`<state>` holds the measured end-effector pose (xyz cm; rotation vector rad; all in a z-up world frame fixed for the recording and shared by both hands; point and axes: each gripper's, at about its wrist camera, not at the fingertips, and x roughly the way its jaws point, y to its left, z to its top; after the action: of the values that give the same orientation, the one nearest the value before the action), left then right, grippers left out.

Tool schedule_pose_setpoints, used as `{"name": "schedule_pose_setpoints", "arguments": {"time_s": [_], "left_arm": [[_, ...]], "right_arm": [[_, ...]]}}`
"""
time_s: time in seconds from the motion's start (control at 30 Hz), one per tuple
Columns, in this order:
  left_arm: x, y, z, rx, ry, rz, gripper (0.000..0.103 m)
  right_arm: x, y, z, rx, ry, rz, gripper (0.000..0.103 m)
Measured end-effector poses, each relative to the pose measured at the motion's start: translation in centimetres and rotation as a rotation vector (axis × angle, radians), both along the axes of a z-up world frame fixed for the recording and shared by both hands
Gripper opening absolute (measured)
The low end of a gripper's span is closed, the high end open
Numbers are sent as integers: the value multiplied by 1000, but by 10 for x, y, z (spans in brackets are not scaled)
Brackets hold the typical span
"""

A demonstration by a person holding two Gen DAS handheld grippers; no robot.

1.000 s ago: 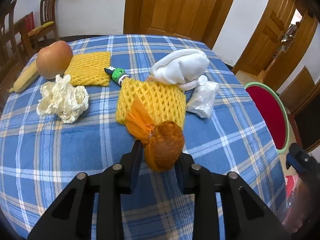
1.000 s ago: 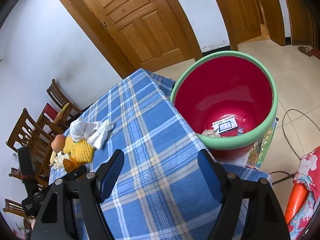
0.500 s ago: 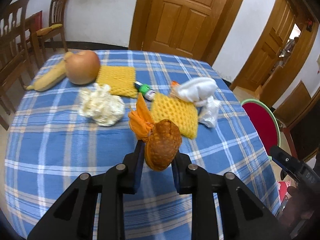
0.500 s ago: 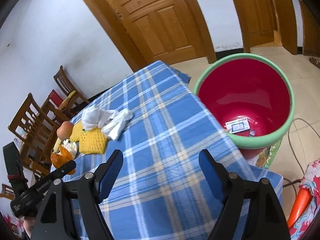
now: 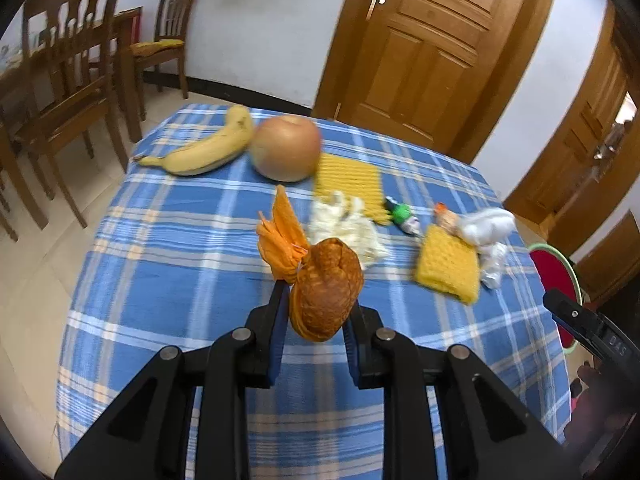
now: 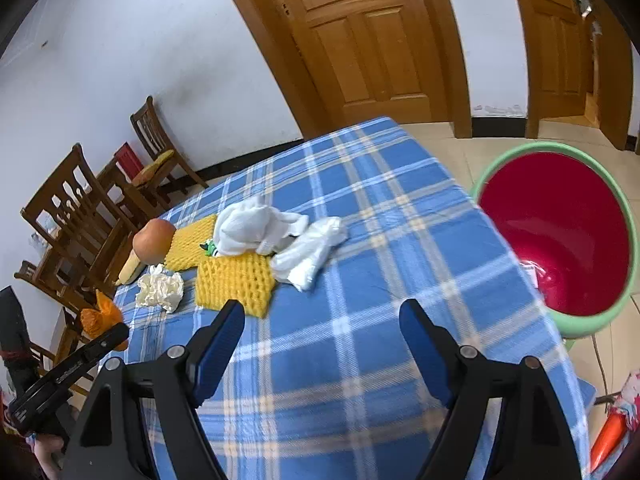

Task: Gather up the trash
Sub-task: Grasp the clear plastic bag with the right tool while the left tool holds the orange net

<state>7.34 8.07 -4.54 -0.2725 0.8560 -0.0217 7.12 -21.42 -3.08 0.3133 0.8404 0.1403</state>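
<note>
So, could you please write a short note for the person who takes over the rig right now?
Left gripper: shut on the orange net bag, held above the table.
Right gripper: open, holding nothing, above the tablecloth.
Bin: red inside with a green rim, on the floor beside the table; something pale lies in it.
On the table: two yellow foam nets, crumpled wrapper, white cloth, clear plastic bag, small green-capped item, banana and round fruit.
Left to do: drop the net bag into the bin, then collect the other trash.
</note>
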Motion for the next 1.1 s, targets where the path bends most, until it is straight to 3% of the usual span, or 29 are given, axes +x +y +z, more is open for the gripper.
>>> {"name": "schedule_pose_setpoints", "arguments": {"time_s": [0.43,0.6,0.63,0.7,1.1], "left_arm": [[9,22,-9,-33,7,20,25],[12,19,-12,-36,11,7,25],[13,18,-13,-38,12,4,25],[13,15,-13,-41,10,-1,25],[7,-13,-1,-53,-7,-61,25]], "right_arm": [[58,28,-26,-58,79,-22,73],[69,30,-37,-67,106,-27,58],[69,30,-38,-70,104,-28,56],[69,30,-38,-71,106,-18,41],[34,11,-29,-34,74,6,37]]}}
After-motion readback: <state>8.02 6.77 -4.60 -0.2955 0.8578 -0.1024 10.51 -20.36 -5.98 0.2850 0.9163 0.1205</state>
